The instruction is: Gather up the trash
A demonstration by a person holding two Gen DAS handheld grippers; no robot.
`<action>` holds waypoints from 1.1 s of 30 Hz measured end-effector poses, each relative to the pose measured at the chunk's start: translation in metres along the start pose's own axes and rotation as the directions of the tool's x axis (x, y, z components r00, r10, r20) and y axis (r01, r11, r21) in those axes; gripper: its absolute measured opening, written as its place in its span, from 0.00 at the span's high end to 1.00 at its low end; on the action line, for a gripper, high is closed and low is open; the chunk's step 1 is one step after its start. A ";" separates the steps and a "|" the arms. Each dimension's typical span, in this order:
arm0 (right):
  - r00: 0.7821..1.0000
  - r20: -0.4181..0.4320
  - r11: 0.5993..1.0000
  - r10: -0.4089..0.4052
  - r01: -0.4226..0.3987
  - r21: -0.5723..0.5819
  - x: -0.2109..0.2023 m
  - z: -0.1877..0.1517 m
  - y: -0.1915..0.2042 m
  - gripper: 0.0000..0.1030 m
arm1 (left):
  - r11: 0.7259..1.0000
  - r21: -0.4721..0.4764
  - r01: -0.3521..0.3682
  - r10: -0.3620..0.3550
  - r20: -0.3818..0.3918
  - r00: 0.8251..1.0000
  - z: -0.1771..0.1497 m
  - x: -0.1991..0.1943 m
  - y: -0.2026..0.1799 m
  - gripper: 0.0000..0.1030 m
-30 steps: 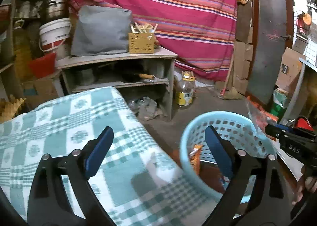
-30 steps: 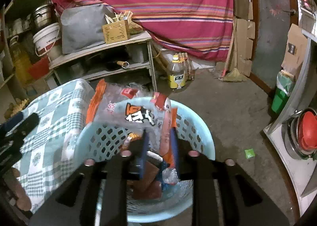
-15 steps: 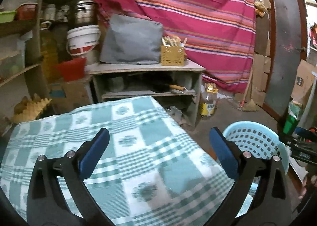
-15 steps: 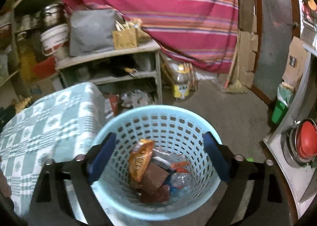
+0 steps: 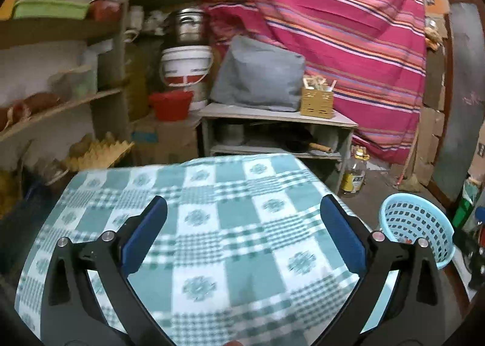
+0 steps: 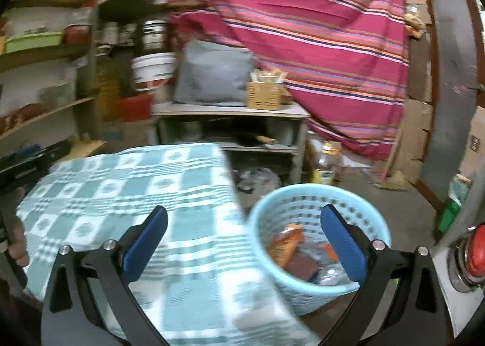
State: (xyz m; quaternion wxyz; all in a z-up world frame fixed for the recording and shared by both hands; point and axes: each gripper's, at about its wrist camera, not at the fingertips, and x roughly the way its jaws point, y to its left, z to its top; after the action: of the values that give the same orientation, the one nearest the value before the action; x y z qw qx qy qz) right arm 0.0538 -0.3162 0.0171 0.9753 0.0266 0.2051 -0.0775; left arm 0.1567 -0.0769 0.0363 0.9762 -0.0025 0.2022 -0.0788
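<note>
A light blue plastic basket (image 6: pixel 306 200) stands on the floor right of the table and holds several wrappers (image 6: pixel 286 244). It also shows in the left wrist view (image 5: pixel 415 218) at the right edge. My right gripper (image 6: pixel 244 243) is open and empty, above the table's right edge and the basket. My left gripper (image 5: pixel 242 232) is open and empty over the green checked tablecloth (image 5: pixel 212 194). I see no trash on the cloth.
A grey shelf unit (image 5: pixel 272 131) with a grey bag and a wicker box stands behind the table. Wooden shelves (image 5: pixel 60 103) fill the left wall. A bottle (image 5: pixel 354 174) stands on the floor. A striped red curtain (image 6: pixel 318 28) hangs behind.
My right gripper let a wrapper go into the basket, opened, and swung left toward the table. My left gripper moved left from the basket to over the cloth.
</note>
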 end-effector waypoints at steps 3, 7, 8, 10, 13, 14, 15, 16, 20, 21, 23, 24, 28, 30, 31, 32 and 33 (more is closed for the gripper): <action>1.000 -0.005 0.999 0.025 -0.025 -0.036 -0.004 -0.008 0.025 0.04 | 0.998 -0.025 -0.056 0.056 0.003 0.998 -0.014 -0.012 0.025 0.05; 0.996 -0.021 0.995 0.089 -0.090 -0.044 -0.004 -0.013 0.051 0.04 | 0.989 -0.030 -0.146 0.146 -0.002 0.989 -0.030 -0.027 0.047 0.05; 0.994 -0.023 0.993 0.106 -0.107 -0.043 -0.004 -0.013 0.057 0.04 | 0.988 -0.031 -0.151 0.151 -0.003 0.989 -0.032 -0.031 0.051 0.05; 0.992 -0.024 0.991 0.126 -0.127 -0.051 -0.005 -0.013 0.070 0.04 | 0.987 -0.030 -0.160 0.160 0.000 0.987 -0.039 -0.041 0.061 0.05; 0.989 -0.023 0.987 0.144 -0.145 -0.075 -0.003 -0.014 0.088 0.04 | 0.979 -0.032 -0.199 0.200 0.011 0.980 -0.048 -0.051 0.073 0.05; 0.989 -0.023 0.986 0.147 -0.148 -0.082 -0.003 -0.014 0.093 0.04 | 0.977 -0.032 -0.211 0.212 0.013 0.977 -0.050 -0.054 0.075 0.05; 0.988 -0.026 0.984 0.154 -0.155 -0.091 -0.001 -0.013 0.101 0.04 | 0.975 -0.034 -0.220 0.221 0.014 0.975 -0.053 -0.057 0.081 0.05; 0.987 -0.028 0.983 0.157 -0.159 -0.096 -0.001 -0.013 0.104 0.04 | 0.974 -0.037 -0.222 0.223 0.014 0.975 -0.055 -0.059 0.084 0.05; 0.984 -0.037 0.976 0.175 -0.178 -0.128 0.004 -0.013 0.123 0.04 | 0.972 -0.036 -0.233 0.233 0.009 0.972 -0.061 -0.063 0.097 0.05; 0.984 -0.040 0.975 0.173 -0.177 -0.138 0.004 -0.014 0.127 0.04 | 0.971 -0.035 -0.235 0.236 0.009 0.972 -0.062 -0.063 0.099 0.05; 0.984 -0.047 0.972 0.171 -0.176 -0.156 0.007 -0.015 0.136 0.04 | 0.969 -0.032 -0.245 0.246 0.016 0.969 -0.064 -0.065 0.104 0.05; 0.984 -0.049 0.971 0.171 -0.177 -0.160 0.008 -0.015 0.139 0.04 | 0.968 -0.033 -0.247 0.248 0.017 0.969 -0.064 -0.065 0.104 0.05; 0.982 -0.064 0.969 0.177 -0.185 -0.162 0.013 -0.015 0.148 0.04 | 0.966 -0.056 -0.251 0.252 -0.002 0.968 -0.067 -0.062 0.114 0.05; 0.981 -0.070 0.969 0.179 -0.188 -0.158 0.016 -0.016 0.151 0.04 | 0.965 -0.069 -0.254 0.254 -0.010 0.967 -0.068 -0.060 0.118 0.05; 0.981 -0.071 0.970 0.178 -0.187 -0.156 0.017 -0.016 0.152 0.04 | 0.963 -0.079 -0.258 0.258 -0.010 0.966 -0.068 -0.061 0.121 0.05; 0.981 -0.072 0.970 0.178 -0.187 -0.153 0.018 -0.016 0.153 0.04 | 0.961 -0.085 -0.261 0.262 -0.007 0.965 -0.068 -0.061 0.123 0.05; 0.981 -0.074 0.970 0.181 -0.191 -0.148 0.019 -0.016 0.153 0.04 | 0.960 -0.090 -0.264 0.264 -0.004 0.964 -0.069 -0.062 0.125 0.05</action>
State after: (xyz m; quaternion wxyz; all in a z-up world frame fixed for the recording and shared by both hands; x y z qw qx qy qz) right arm 0.0892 -0.1664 -0.0019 0.9709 -0.0278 0.2360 0.0312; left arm 0.0927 0.0581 -0.0069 0.9776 -0.0198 0.2003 0.0613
